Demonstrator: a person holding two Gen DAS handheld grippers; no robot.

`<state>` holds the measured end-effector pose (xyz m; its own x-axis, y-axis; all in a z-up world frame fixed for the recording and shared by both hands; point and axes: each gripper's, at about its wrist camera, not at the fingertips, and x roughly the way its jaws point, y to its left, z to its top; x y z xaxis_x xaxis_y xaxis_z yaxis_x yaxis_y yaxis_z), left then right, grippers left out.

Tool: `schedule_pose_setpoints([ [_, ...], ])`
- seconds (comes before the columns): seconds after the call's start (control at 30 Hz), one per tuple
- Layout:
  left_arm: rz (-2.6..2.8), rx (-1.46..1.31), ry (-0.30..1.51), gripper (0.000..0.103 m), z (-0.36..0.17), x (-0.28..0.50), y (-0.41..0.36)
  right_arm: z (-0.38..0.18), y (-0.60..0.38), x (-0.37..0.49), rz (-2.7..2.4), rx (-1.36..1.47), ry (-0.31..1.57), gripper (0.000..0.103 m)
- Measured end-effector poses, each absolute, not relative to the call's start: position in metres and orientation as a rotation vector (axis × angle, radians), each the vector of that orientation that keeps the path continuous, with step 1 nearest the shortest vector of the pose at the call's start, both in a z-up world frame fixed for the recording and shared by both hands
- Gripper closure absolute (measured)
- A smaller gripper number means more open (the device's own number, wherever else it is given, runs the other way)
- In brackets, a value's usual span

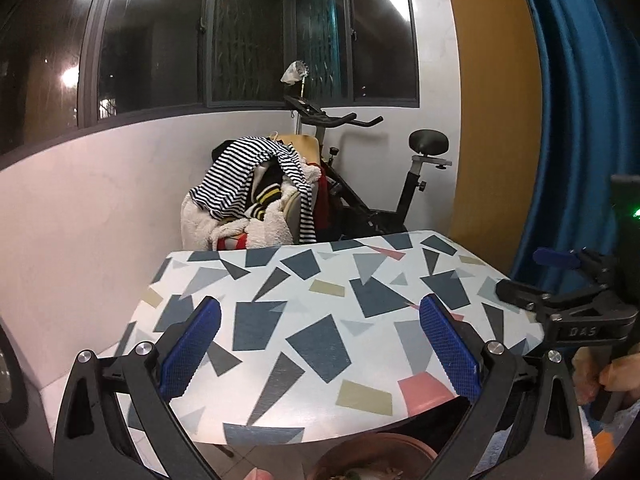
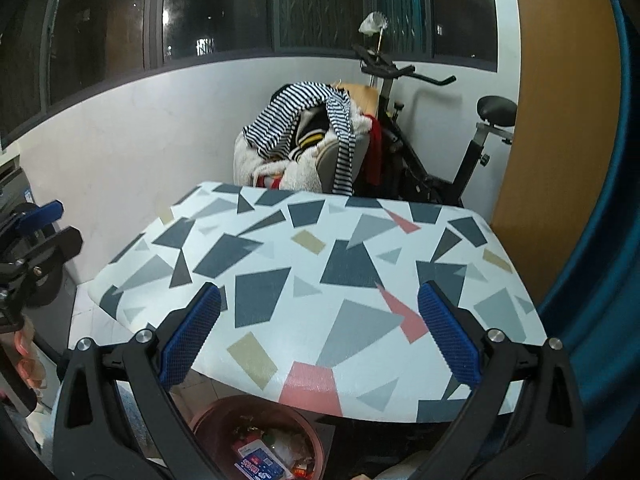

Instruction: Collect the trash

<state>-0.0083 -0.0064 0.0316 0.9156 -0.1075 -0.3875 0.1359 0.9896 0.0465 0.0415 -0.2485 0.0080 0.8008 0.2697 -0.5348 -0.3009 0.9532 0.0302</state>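
A small table [image 1: 340, 292] with a white top and grey, pink and tan shapes stands in front of both grippers; it also shows in the right wrist view [image 2: 304, 264]. A reddish-brown bin [image 2: 256, 436] holding wrappers sits on the floor under its near edge; its rim shows in the left wrist view [image 1: 376, 456]. My left gripper [image 1: 320, 348] is open and empty above the near edge. My right gripper [image 2: 320, 340] is open and empty too. The right gripper shows at the right of the left wrist view [image 1: 560, 304]; the left gripper shows at the left of the right wrist view [image 2: 28, 248].
A chair piled with striped and fleece clothes [image 1: 256, 196] stands behind the table, beside an exercise bike [image 1: 384, 184]. A white wall with dark windows [image 1: 248, 36] lies behind. A blue curtain [image 1: 580, 120] and an orange panel [image 1: 496, 100] stand at the right.
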Motion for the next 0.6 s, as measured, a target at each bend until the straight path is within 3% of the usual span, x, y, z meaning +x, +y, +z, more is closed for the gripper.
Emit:
schedule_pose_setpoints([
  [0.6, -0.092, 0.044, 0.397, 0.006, 0.044, -0.015, 0.0, 0.035, -0.242, 0.023, 0.31, -0.056, 0.544, 0.006],
])
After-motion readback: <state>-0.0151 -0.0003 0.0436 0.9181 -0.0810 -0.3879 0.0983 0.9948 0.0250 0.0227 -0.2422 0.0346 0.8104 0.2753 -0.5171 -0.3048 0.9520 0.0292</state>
